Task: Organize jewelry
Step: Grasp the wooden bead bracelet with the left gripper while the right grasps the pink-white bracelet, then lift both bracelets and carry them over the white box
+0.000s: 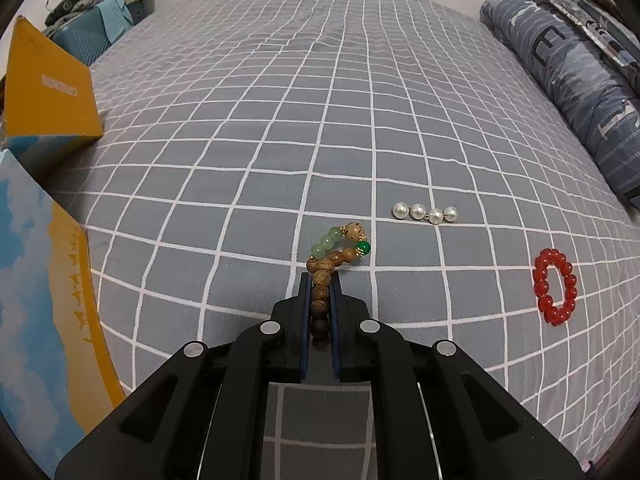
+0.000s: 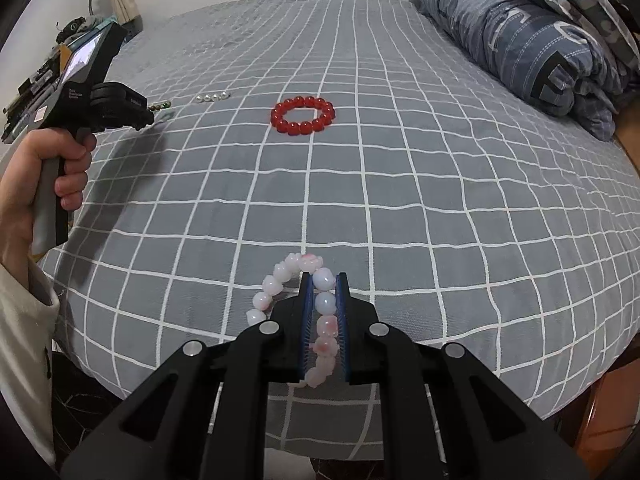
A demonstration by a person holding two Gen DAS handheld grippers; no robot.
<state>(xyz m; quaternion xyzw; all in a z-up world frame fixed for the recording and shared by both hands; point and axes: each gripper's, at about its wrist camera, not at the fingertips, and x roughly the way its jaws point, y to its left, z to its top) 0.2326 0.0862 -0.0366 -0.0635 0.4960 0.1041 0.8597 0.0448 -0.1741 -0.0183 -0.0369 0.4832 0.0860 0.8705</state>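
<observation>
My left gripper point(image 1: 320, 280) is shut on a wooden bead bracelet point(image 1: 340, 250) with green beads, held just above the grey checked bedspread point(image 1: 240, 140). My right gripper point(image 2: 324, 280) is shut on a white-and-pink bead bracelet point(image 2: 288, 276), held over the bed's near edge. A red bead bracelet point(image 1: 555, 286) lies on the bed to the right of the left gripper, and ahead of the right gripper point(image 2: 303, 115). A short string of pearls point(image 1: 425, 212) lies beyond the wooden bracelet, also visible far left in the right wrist view point(image 2: 212, 97). The left gripper shows there too point(image 2: 150, 114).
A yellow-and-blue box point(image 1: 48, 92) and a second one point(image 1: 44, 300) stand at the bed's left side. A rolled blue quilt point(image 1: 560, 72) lies along the right side point(image 2: 520, 32). A person's hand point(image 2: 60, 168) holds the left gripper's handle.
</observation>
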